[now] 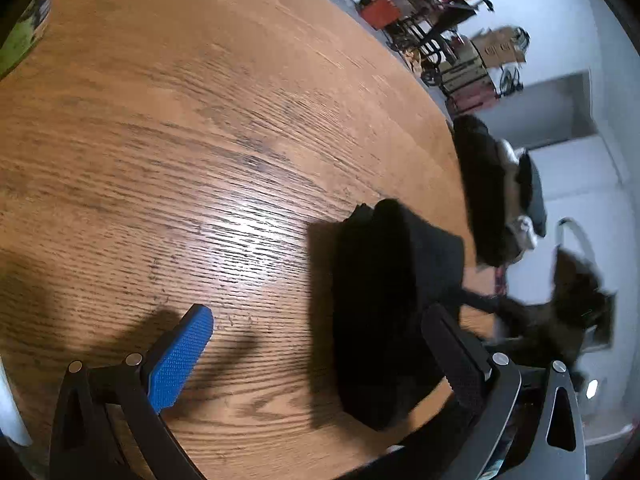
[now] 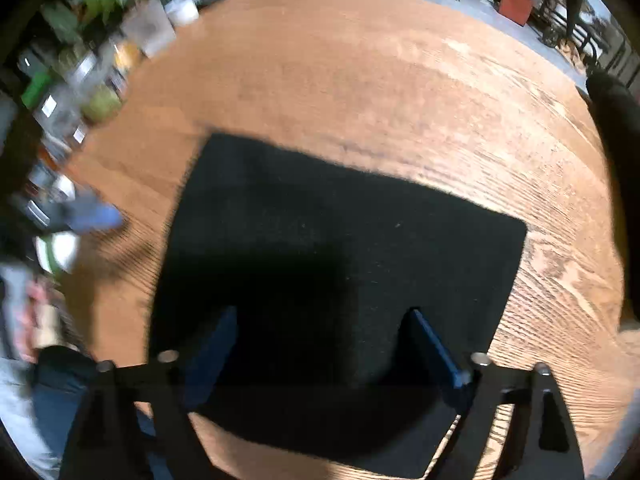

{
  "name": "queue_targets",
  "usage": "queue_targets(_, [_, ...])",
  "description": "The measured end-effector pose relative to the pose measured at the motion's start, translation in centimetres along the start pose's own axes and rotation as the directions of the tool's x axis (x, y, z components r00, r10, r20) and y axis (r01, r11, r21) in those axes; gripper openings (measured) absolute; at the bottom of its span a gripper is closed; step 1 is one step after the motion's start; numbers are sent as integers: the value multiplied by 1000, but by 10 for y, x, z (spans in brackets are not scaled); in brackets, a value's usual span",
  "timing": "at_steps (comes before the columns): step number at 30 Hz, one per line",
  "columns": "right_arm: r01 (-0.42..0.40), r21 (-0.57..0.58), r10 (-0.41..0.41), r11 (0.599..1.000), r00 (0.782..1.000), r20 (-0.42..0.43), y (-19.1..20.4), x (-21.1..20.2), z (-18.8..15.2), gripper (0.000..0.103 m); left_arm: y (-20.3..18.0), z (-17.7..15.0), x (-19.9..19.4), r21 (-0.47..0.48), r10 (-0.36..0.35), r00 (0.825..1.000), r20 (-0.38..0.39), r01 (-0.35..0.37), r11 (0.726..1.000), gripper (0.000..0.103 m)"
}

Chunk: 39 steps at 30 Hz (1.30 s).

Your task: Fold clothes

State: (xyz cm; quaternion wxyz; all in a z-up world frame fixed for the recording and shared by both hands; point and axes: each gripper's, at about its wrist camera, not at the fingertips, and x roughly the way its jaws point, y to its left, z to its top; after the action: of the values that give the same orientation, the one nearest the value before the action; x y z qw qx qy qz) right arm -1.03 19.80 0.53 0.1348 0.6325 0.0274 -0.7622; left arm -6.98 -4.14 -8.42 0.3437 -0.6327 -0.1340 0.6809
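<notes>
Fingers of the right gripper [image 2: 320, 344] stand wide apart above a black folded garment [image 2: 340, 264] and grip nothing. It lies flat as a neat rectangle on the wooden table [image 2: 360, 80], so this piece looks finished. The left gripper [image 1: 320, 354] is also spread and empty, its blue pad [image 1: 180, 356] over bare wood beside the cloth. Past the table edge, dark shapes [image 1: 488, 192] blur; whether more clothes wait there, I cannot tell.
</notes>
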Motion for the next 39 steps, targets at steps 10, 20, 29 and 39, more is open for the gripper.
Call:
queue_targets(10, [16, 22, -18, 1000, 998, 56, -21, -27, -17, 81, -28, 3, 18, 46, -47, 998, -31, 49, 998, 103])
queue_targets(20, [-9, 29, 5, 1000, 993, 122, -58, -34, -33, 83, -38, 22, 65, 123, 482, 875, 53, -485, 866, 102])
queue_targets(29, [-135, 144, 109, 980, 979, 175, -105, -61, -48, 85, -55, 9, 14, 56, -2, 996, 87, -2, 998, 103])
queue_targets(39, [-243, 353, 209, 904, 969, 131, -167, -44, -54, 85, -79, 27, 73, 115, 422, 899, 114, -434, 894, 103])
